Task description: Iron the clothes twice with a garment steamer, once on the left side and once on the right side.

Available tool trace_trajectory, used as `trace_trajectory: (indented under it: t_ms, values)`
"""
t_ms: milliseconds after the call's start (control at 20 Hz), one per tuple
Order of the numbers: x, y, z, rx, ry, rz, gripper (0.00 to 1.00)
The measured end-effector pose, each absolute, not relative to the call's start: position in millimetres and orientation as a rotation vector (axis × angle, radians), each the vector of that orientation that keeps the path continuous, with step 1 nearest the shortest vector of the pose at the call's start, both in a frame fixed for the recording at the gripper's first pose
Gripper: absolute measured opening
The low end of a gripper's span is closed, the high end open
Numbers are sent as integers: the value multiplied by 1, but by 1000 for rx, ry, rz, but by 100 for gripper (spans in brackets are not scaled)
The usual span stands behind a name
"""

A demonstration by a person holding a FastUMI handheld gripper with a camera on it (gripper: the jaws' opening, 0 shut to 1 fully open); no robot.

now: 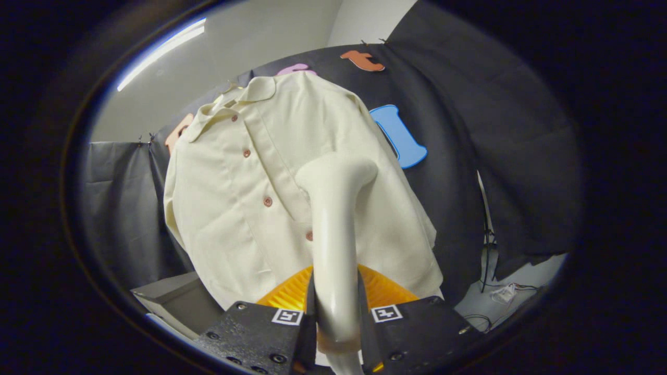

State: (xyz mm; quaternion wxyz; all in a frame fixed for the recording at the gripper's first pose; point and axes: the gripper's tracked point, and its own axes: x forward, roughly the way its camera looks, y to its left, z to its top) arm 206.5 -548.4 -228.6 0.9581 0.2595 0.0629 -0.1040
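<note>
Between the two fingers of my gripper stands the handle of the garment steamer, and both fingers press on it from the two sides, so the jaws are closed down to the width of that handle and hold it firmly. From the gripper view I see the steamer as a smooth cream body that rises straight ahead of the fingers and bends at its top toward the right, where the head is. This head lies in front of the shirt, at about the middle of its height and just right of the button line; I cannot tell if the head touches the cloth or stays a little apart from it.

The shirt is pale cream, with a collar at the top and small brown buttons down its front. It hangs against the black cloth wall of the booth. Just beyond the fingers, below the hem of the shirt, there is an orange ribbed part. To the left of the fingers, lower than the shirt, a grey box stands. On the floor at the right lie some thin cables.
</note>
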Motion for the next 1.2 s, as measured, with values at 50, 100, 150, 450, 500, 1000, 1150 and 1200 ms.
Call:
trace_trajectory:
  t_ms: [50,100,150,450,500,1000,1150,1200]
  values:
    - [204,-548,-236,531,140,-215,33]
    - [200,-547,-243,533,147,-220,33]
    - [197,-547,-250,538,152,-224,33]
    - [175,-538,-297,581,208,-255,33]
    - [171,-539,-304,584,209,-266,33]
    - [138,-522,-350,745,269,-328,33]
    - [131,-518,-341,766,251,-342,33]
    - [127,-514,-339,769,256,-346,33]
